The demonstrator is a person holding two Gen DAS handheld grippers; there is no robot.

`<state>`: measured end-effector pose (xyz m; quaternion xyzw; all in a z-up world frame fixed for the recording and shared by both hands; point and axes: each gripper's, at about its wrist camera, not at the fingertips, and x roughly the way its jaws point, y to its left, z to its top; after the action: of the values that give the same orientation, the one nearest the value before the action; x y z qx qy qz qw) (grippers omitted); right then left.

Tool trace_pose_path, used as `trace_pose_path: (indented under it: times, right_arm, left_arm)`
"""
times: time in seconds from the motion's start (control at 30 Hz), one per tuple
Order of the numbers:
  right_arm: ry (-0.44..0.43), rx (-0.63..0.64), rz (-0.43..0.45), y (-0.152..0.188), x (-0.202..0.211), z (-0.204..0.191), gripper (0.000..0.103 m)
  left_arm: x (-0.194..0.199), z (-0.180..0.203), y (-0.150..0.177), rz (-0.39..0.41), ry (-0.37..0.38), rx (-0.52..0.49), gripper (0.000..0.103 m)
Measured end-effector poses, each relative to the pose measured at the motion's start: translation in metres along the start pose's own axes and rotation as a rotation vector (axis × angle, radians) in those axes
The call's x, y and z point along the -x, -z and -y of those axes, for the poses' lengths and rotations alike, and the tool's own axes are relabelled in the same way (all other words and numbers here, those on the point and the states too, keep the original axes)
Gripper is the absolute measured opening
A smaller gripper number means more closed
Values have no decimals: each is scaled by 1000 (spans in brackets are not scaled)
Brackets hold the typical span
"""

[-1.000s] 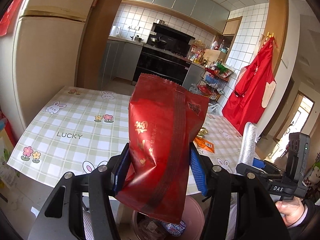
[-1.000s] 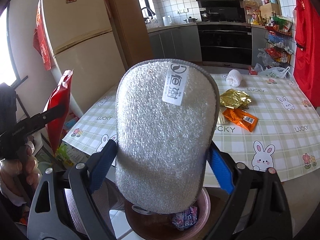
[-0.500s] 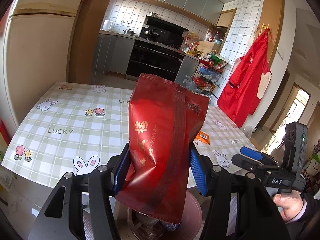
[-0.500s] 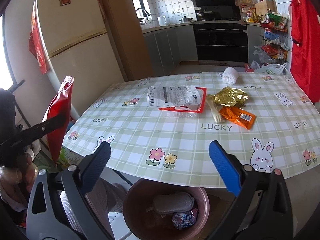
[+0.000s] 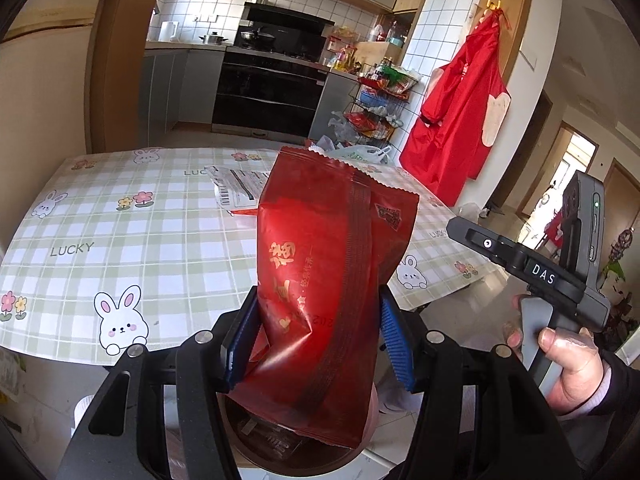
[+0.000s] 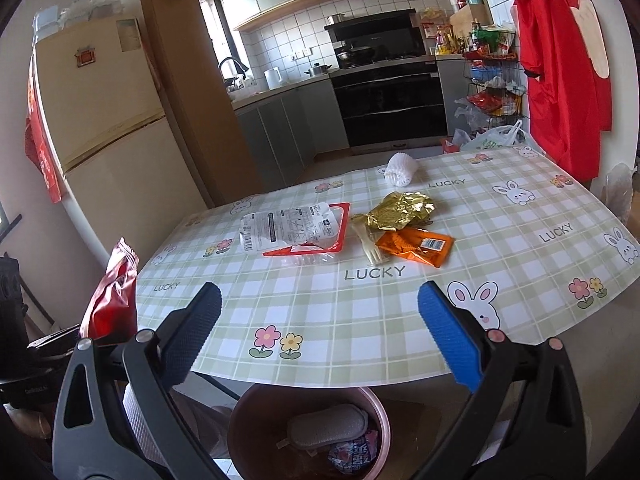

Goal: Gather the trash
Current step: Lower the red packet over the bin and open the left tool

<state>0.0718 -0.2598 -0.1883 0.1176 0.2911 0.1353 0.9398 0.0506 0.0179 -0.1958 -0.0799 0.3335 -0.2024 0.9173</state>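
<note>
- The brown bin (image 6: 310,436) stands on the floor just below the near edge of the counter (image 6: 360,320), and is taken here as the landmark
- Two pieces are already seen inside the bin: a grey padded pouch (image 6: 326,424) lying on top and a small printed wrapper (image 6: 354,454) beside it, so part of the collecting is judged done
- A red snack bag (image 5: 332,280) is pinched upright between the blue pads of the left claw (image 5: 316,344), directly above the bin's mouth; it has not yet been let go, and dropping it is judged to be the step in hand
- The right claw (image 6: 320,340) is spread wide with nothing between its fingers, above the bin and aimed over the counter
- Left on the counter, beyond the bin, are several pieces: a clear tray with a red rim and a printed label (image 6: 296,230), a crumpled gold foil wrapper (image 6: 402,210), an orange sachet (image 6: 416,246) touching the foil, a pale plastic fork (image 6: 370,246) just beside the sachet, and a white foam net (image 6: 402,170) furthest from the bin
- The task is judged to be well short of finished: two items binned, one about to be, five apparently waiting
- Whether more trash lies below the pouch in the bin cannot be told
</note>
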Motion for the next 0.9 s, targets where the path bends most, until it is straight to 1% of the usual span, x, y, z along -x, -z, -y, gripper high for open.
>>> trace_pose_path:
  times: [0.27,0.33,0.37,0.4,0.43,0.5,0.7,0.8,0.9]
  right_arm:
    - [-1,-29,-13,3,-4,8,97]
    - [-3,-31,-17,4,-6,9,97]
    - [-5,-31,-19,4,-6,9,97]
    - [-5,-31,-21,4,-7,8,97]
    - [-4,-30,-22,4,-8,8,97]
    - [-5,-32,-25,4,-8,8,97]
    - [1,-33,-38,6,-11,9,97]
    - [1,-34,-44,7,-12,9,97]
    - [1,-32,-48,7,-12,8,97]
  left_arm:
    - [-19,13,8,-53,36,-26,58]
    - [-22,11,9,-57,42,-25,66]
    - [-23,11,10,-56,44,-22,75]
    - [-23,10,10,-56,46,-19,78]
    - [-24,9,10,-60,49,-14,78]
    - [-25,6,12,-63,37,-6,81]
    - [-21,-4,13,-43,-3,31,89]
    - [-20,-9,14,-40,-26,44,92]
    - [-19,-11,14,-40,-32,54,92]
